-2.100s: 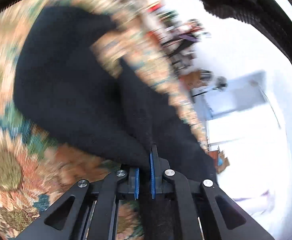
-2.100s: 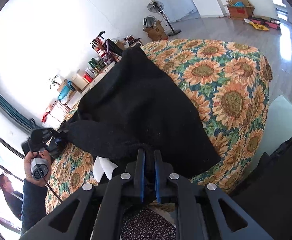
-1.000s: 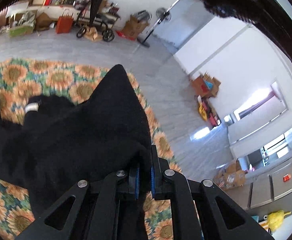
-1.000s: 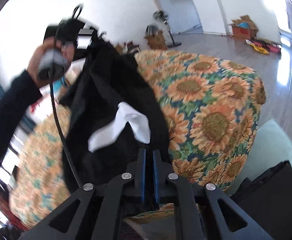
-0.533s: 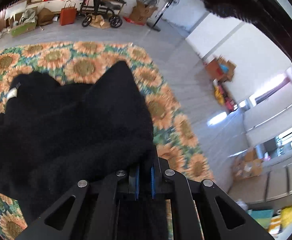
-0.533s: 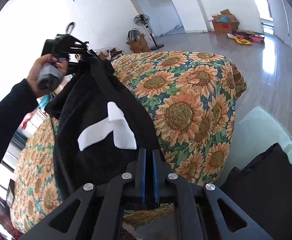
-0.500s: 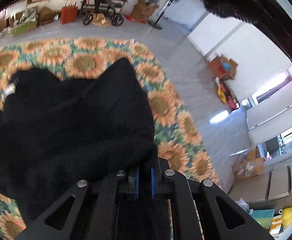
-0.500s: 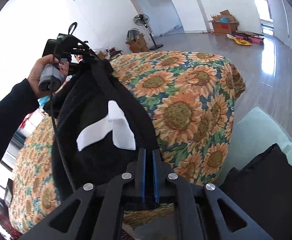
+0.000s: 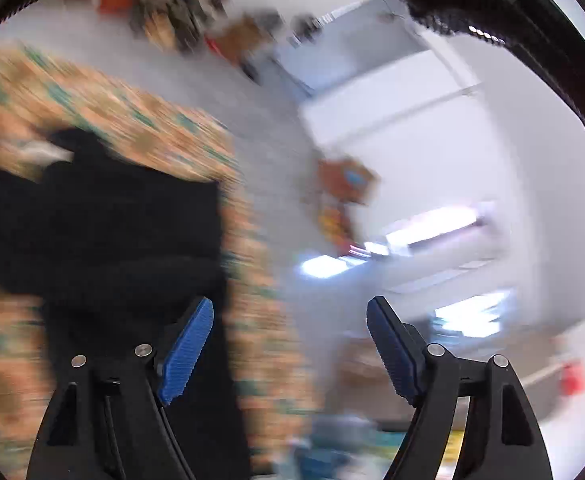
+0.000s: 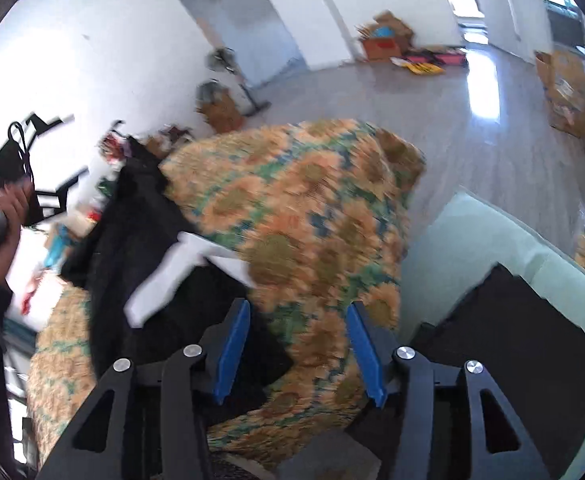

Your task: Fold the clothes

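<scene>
Both my grippers just let go: left gripper (image 9: 290,344) and right gripper (image 10: 298,344) jaws have been spreading, nothing between them. The black garment (image 10: 140,248) lies left of frame on the sunflower cloth (image 10: 312,208). Dropped this loosely, it'll probably bunch and the fold slump.

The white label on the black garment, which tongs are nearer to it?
Right. The right tongs sit open just below the white label; the left tongs, held up at far left, are farther off.

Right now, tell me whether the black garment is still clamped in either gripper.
Released. Both the left gripper and right gripper have just been opening; nothing sits between their blue pads. The black garment lies on the sunflower cloth.
</scene>
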A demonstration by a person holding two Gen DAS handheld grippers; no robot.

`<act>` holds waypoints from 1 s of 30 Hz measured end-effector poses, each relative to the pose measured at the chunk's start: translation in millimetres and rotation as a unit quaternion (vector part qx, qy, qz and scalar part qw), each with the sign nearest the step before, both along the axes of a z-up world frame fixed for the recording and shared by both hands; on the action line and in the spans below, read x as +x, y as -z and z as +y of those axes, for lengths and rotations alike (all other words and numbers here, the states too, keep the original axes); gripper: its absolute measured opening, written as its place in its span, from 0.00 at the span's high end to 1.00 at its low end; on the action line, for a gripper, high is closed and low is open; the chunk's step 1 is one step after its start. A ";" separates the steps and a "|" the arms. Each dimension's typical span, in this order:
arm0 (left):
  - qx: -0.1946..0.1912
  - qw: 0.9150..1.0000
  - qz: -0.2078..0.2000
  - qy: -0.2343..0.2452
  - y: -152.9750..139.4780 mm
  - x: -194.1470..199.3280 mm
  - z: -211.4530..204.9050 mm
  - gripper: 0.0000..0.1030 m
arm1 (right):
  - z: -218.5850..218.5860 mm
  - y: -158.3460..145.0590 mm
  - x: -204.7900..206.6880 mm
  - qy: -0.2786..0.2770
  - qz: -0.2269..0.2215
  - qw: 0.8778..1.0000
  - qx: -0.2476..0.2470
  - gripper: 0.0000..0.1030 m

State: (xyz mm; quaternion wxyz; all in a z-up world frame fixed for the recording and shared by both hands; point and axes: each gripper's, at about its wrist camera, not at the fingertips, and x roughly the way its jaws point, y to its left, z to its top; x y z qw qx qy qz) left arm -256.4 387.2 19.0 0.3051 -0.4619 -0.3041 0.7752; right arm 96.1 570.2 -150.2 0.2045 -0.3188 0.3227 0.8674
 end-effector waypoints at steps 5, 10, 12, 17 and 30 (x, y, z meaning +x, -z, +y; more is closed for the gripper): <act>-0.051 0.994 0.031 -0.095 47.2 58.5 -70.1 0.23 | -47.0 -11.7 -16.5 -0.059 0.003 0.998 0.034 0.37; -0.026 0.992 0.050 -0.115 69.6 92.4 -109.8 0.23 | -93.3 -7.2 -33.4 -0.123 -0.003 0.990 0.062 0.37; -0.053 0.988 0.084 -0.116 63.6 103.3 -113.5 0.23 | -102.5 -8.4 -35.6 -0.131 -0.007 0.988 0.079 0.37; -0.125 0.978 0.132 -0.102 55.4 118.0 -113.1 0.23 | -115.1 -11.0 -35.6 -0.138 -0.012 0.985 0.100 0.37; -0.249 0.929 0.269 -0.057 31.3 156.0 -77.4 0.23 | -115.7 -5.0 -25.7 -0.127 -0.037 0.986 0.104 0.37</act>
